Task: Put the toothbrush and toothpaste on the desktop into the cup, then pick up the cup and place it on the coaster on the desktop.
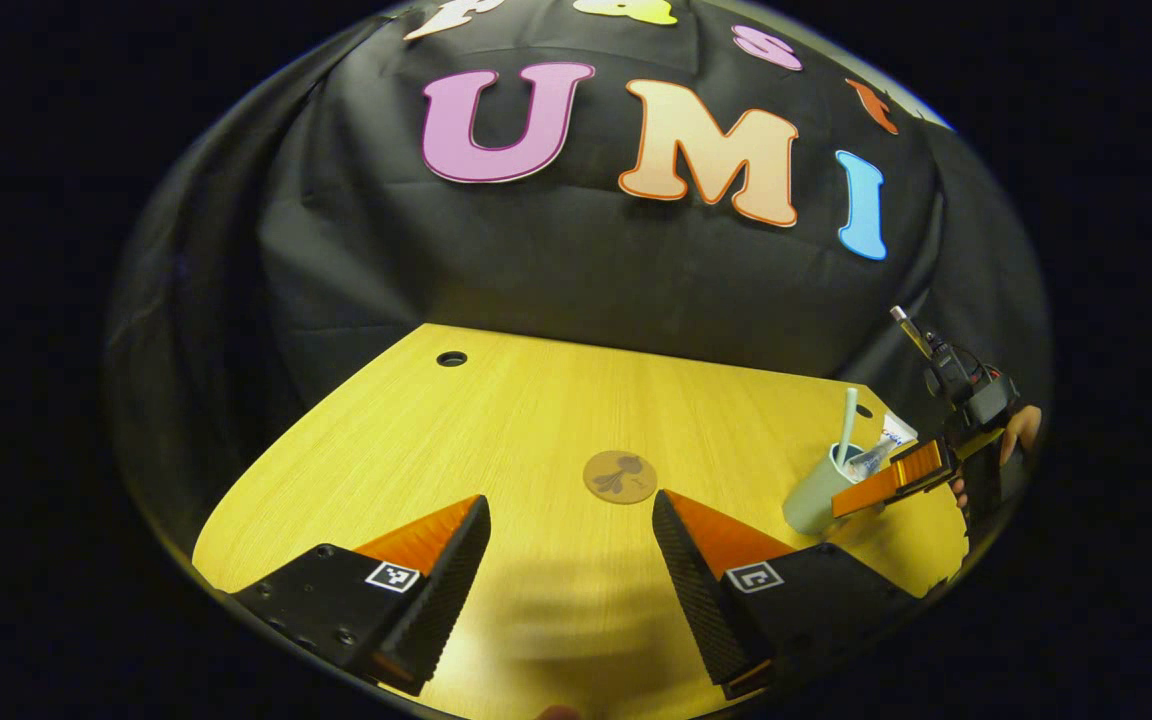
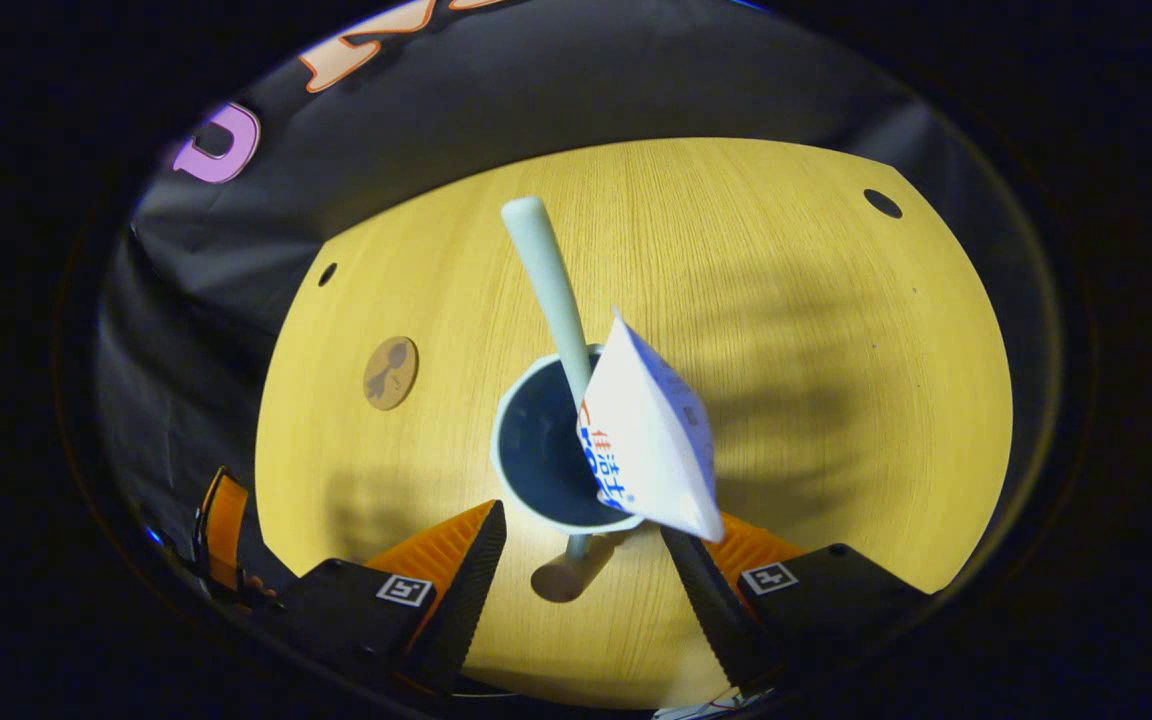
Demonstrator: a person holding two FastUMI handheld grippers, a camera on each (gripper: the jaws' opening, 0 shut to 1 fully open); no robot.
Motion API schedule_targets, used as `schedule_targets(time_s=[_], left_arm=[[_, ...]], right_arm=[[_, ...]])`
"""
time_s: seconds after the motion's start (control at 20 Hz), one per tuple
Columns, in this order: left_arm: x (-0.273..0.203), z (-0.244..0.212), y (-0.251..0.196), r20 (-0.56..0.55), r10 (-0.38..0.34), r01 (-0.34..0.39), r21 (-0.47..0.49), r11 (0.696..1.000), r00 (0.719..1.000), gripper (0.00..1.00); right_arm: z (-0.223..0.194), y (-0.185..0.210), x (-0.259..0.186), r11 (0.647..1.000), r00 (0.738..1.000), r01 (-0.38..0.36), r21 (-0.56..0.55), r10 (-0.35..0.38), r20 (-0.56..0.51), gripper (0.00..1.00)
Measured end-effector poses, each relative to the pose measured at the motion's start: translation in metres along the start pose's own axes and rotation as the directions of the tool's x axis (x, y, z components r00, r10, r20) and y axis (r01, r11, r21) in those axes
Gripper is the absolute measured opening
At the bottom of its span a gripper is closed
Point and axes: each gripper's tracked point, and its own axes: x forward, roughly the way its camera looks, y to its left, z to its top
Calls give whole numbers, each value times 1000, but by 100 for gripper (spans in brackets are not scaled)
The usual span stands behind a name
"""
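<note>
Hovering just above the cup (image 2: 546,450), the right gripper (image 2: 586,570) is standing spread, the toothbrush (image 2: 546,280) and toothpaste (image 2: 651,440) leaning inside. The left gripper (image 1: 571,560) is idling open, facing the coaster (image 1: 620,476). Probably light, rigid and top-heavy, the cup is begging for a wall grip below the rim.

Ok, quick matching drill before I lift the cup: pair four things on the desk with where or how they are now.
Things:
1 toothbrush
2 toothpaste
3 coaster
4 right tongs

States:
A open, either side of the cup's near rim
B bare, apart from the cup
C handle sticking up out of the cup
D leaning on the cup's rim

Pairs: 1-C, 2-D, 3-B, 4-A
</note>
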Motion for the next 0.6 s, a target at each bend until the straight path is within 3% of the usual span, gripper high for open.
schedule_targets(time_s=[0.1, 0.15, 0.3, 0.45, 0.55, 0.6], left_arm=[[-1, -2, 10, -5, 10, -11, -7, 1000, 1000, 95], [-1, -4, 14, -8, 16, -16, -9, 1000, 1000, 95], [-3, -7, 25, -18, 22, -22, -16, 1000, 1000, 95], [-1, -11, 33, -30, 25, -25, -17, 1000, 999, 95], [-1, -12, 33, -36, 10, -11, -20, 1000, 999, 95], [-1, -12, 33, -36, 6, -7, -24, 1000, 999, 94]], right_arm=[[-2, -3, 7, 999, 999, 32, -10, -33, -21, 95], [-3, -6, 8, 999, 998, 50, -20, -51, -34, 87], [-6, -14, 17, 994, 994, 94, -61, -97, -57, 78], [-14, -17, 23, 993, 991, 85, -88, -93, -97, 74], [-22, -14, 24, 991, 988, 80, -103, -92, -121, 55], [-20, -14, 22, 990, 989, 87, -111, -99, -109, 37]])
